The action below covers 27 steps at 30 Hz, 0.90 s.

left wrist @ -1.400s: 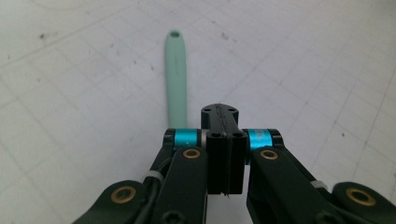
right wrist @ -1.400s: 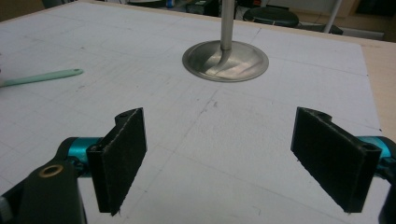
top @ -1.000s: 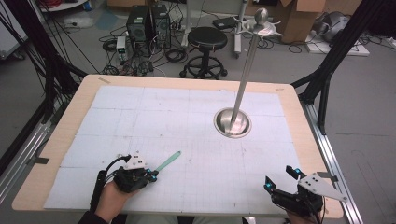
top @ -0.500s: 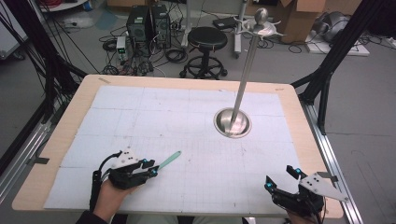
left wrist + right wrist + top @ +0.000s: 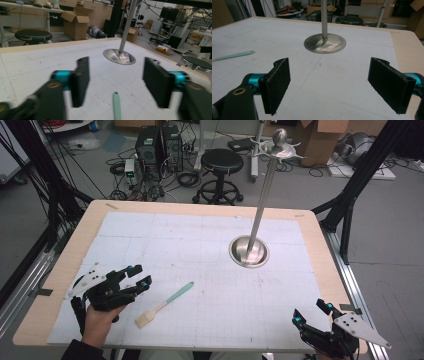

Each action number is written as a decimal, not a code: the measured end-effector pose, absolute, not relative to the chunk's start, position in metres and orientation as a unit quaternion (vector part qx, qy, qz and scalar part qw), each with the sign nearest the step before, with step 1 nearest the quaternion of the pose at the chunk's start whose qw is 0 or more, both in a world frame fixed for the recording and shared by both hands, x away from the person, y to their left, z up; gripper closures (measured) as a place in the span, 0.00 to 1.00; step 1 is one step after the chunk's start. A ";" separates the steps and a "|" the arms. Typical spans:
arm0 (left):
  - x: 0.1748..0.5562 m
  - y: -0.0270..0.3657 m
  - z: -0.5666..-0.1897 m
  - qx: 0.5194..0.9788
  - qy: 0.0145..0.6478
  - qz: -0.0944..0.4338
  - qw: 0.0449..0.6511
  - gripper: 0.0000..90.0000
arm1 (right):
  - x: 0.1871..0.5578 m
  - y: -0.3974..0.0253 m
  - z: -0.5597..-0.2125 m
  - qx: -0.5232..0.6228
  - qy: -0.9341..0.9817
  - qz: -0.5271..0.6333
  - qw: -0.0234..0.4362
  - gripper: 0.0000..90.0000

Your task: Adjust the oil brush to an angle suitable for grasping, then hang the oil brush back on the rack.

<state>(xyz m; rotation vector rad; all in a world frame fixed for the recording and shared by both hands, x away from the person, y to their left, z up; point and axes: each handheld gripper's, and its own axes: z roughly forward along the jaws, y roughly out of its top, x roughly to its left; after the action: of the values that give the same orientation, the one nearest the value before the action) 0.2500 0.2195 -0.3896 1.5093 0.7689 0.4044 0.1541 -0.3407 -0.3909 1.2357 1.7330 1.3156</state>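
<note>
left gripper [image 5: 139, 276] — gaping, hovering just left of brush [image 5: 164, 304] | right gripper [image 5: 314, 313] — gaping, resting near table's [image 5: 200, 208] corner

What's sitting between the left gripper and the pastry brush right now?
Nothing: in the high view, bare gridded mat separates the left gripper from the pastry brush. In the left gripper view, its mint handle lies between the open fingers, untouched.

Wooden table [image 5: 60, 290], gridded white mat [image 5: 200, 270] (brush [image 5: 164, 304], metal stand [image 5: 249, 251])
</note>
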 end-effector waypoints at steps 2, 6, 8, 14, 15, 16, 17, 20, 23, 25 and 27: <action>0.248 0.220 -0.393 0.666 0.345 0.195 0.632 0.23 | 0.153 -0.342 -0.391 0.468 0.655 0.502 0.315 0.18; 0.246 0.220 -0.396 0.661 0.343 0.193 0.639 0.18 | 0.154 -0.342 -0.391 0.467 0.657 0.502 0.314 0.18; 0.246 0.220 -0.397 0.663 0.338 0.195 0.639 0.18 | 0.155 -0.341 -0.391 0.468 0.658 0.500 0.313 0.18; 0.247 0.219 -0.398 0.663 0.342 0.195 0.637 0.18 | 0.155 -0.340 -0.392 0.468 0.663 0.496 0.309 0.18; 0.247 0.219 -0.398 0.663 0.341 0.194 0.637 0.18 | 0.156 -0.340 -0.393 0.469 0.661 0.497 0.310 0.18; 0.247 0.219 -0.398 0.663 0.341 0.194 0.637 0.18 | 0.156 -0.340 -0.393 0.469 0.661 0.497 0.310 0.18; 0.246 0.219 -0.397 0.666 0.340 0.195 0.635 0.18 | 0.156 -0.340 -0.393 0.468 0.663 0.496 0.310 0.18; 0.246 0.218 -0.397 0.666 0.339 0.194 0.635 0.19 | 0.155 -0.339 -0.392 0.466 0.663 0.496 0.310 0.18; 0.245 0.214 -0.396 0.669 0.331 0.193 0.637 0.19 | 0.155 -0.339 -0.393 0.467 0.662 0.498 0.309 0.18; 0.245 0.214 -0.396 0.668 0.331 0.191 0.639 0.19 | 0.155 -0.339 -0.393 0.467 0.667 0.492 0.307 0.18; 0.245 0.214 -0.398 0.670 0.334 0.190 0.635 0.19 | 0.155 -0.339 -0.393 0.466 0.669 0.492 0.305 0.18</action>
<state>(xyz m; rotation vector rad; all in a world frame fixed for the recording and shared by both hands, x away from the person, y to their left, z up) 0.2453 0.2139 -0.3975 1.5323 0.7645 0.4349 0.1545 -0.3393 -0.3935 1.2334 1.7717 1.3031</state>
